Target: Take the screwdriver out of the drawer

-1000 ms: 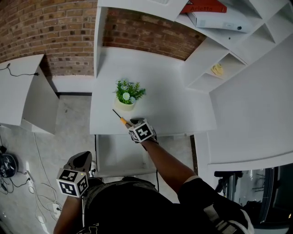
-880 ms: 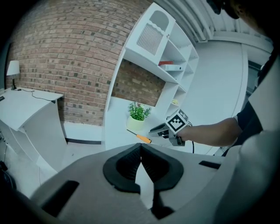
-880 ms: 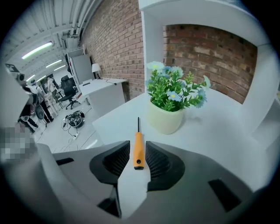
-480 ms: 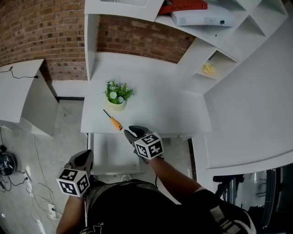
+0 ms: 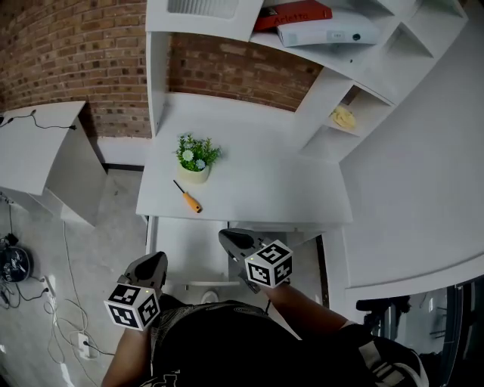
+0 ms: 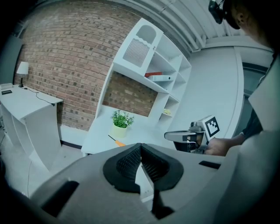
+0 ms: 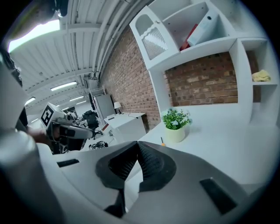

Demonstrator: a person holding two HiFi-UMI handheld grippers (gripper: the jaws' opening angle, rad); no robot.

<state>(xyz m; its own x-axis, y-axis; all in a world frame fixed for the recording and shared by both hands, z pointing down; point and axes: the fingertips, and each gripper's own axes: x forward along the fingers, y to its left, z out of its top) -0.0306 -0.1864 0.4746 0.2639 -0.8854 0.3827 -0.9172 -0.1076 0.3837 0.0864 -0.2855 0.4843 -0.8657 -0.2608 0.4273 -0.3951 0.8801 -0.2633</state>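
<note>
One orange-handled screwdriver with a dark shaft [image 5: 189,199] lies flat on the white desk top [image 5: 257,181], out of the drawer. It sits on the desk's left part close to the near edge, just near of the one small green plant in a pale pot [image 5: 195,159]. Its handle points near and right, its tip far and left.

Both grippers are apart from it, on its near side. The right gripper [image 5: 229,238] hangs over the open white drawer [image 5: 185,253], near and right of the screwdriver. Its jaws are pressed together with nothing between them. The left gripper [image 5: 156,262] is nearer still and further left, at the drawer's near left corner. Its jaws also meet, empty.

The shelf above holds one red book [image 5: 291,13] and one white binder [image 5: 325,32].
</note>
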